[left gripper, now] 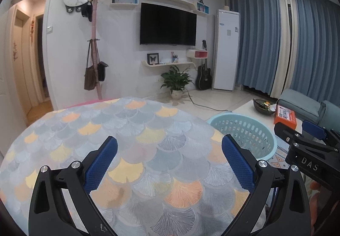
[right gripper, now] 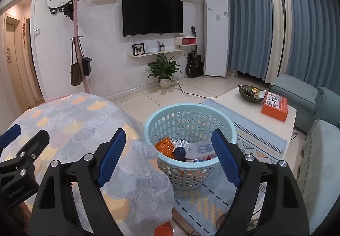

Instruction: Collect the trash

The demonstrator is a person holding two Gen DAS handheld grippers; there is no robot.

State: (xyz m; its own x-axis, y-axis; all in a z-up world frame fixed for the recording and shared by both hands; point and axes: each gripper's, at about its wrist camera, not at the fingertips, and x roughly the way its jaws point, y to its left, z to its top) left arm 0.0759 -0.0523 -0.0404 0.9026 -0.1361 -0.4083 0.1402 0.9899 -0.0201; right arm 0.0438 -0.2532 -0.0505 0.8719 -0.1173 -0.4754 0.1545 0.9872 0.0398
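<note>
Basket (right gripper: pixel 189 127) mouth open from above; draped table (right gripper: pixel 85 129) edge crowds its left.

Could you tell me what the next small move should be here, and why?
Probably sweep both tongs, left and right, across the room to look for leftover trash. Both are open and hold nothing, the basket on the rug already contains a bottle and wrappers, and no litter shows on the patterned cloth in front. The low table with its orange box seems worth checking.
</note>
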